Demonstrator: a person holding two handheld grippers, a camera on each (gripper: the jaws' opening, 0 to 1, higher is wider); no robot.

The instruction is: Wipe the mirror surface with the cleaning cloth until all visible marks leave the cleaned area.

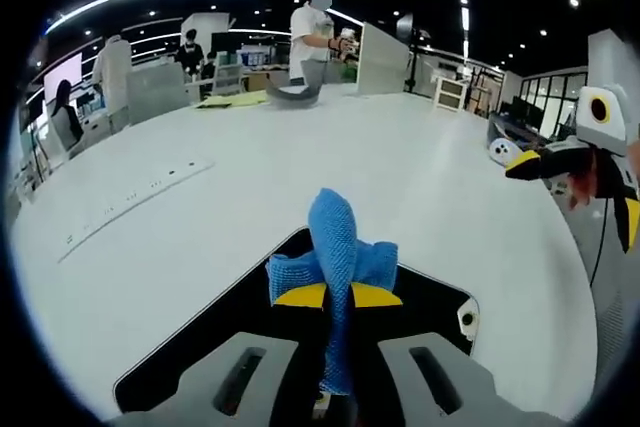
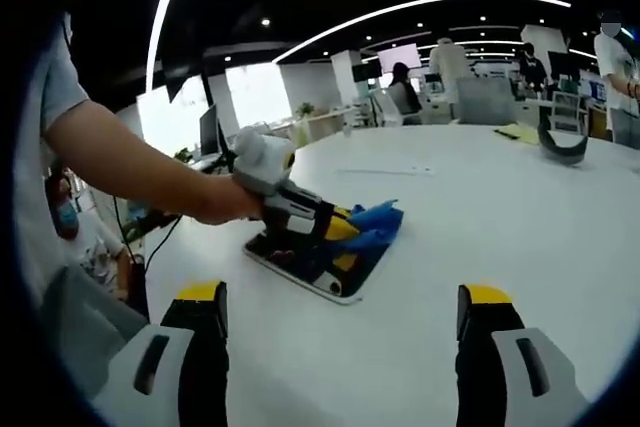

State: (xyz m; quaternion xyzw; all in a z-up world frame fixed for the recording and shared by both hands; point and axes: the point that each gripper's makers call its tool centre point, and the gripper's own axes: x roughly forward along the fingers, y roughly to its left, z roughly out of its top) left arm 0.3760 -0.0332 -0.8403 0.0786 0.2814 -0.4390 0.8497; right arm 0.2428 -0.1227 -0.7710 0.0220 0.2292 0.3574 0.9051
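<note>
You are pinching the blue cleaning cloth (image 1: 335, 267) in your left gripper (image 2: 335, 232) and pressing it onto the mirror (image 1: 200, 342), which is lying flat on the white table (image 1: 430, 187). Your right gripper (image 2: 340, 347) is hovering nearby, jaws spread and empty. You are mid-wipe; next, I judge, you should be sweeping across the unwiped glass.
</note>
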